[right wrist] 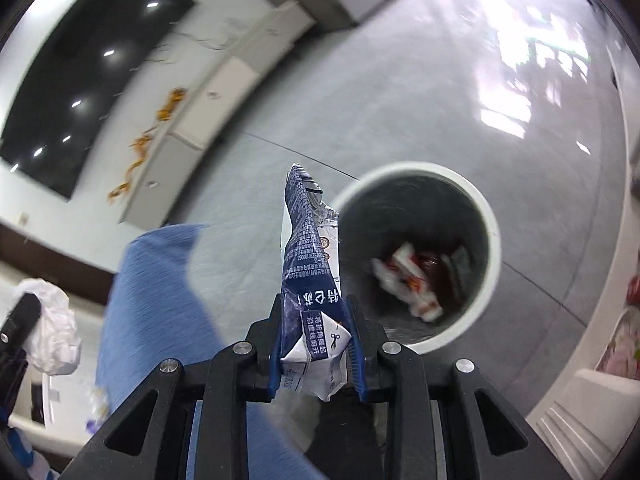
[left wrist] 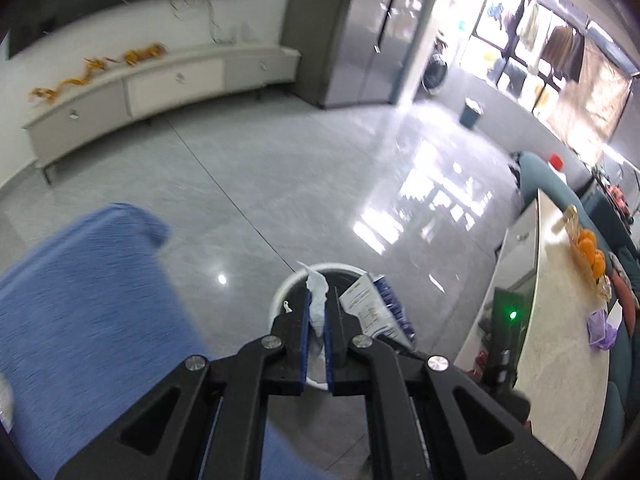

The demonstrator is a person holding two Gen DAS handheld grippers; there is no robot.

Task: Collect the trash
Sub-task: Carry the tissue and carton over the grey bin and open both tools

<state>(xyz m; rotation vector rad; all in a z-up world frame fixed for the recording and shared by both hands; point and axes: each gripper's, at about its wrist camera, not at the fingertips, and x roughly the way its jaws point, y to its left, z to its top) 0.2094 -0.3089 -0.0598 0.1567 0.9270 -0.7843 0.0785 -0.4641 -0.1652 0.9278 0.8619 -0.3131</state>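
My left gripper (left wrist: 317, 298) is shut on a crumpled white tissue (left wrist: 318, 300) and holds it over the white-rimmed trash bin (left wrist: 280, 294) on the floor. My right gripper (right wrist: 314, 312) is shut on a flattened blue and white carton (right wrist: 310, 248), held upright just left of the bin (right wrist: 494, 248). The bin holds red and white wrappers (right wrist: 408, 280). The carton also shows in the left wrist view (left wrist: 376, 308) at the bin's right. The left gripper with its tissue (right wrist: 52, 324) shows at the left edge of the right wrist view.
The person's blue-trousered leg (left wrist: 80, 300) is left of the bin. A pale table (left wrist: 560, 340) with oranges (left wrist: 592, 252) and a purple wrapper (left wrist: 600, 328) stands at the right. A long low TV cabinet (left wrist: 160, 84) lines the far wall. Grey tiled floor (left wrist: 320, 168) lies between.
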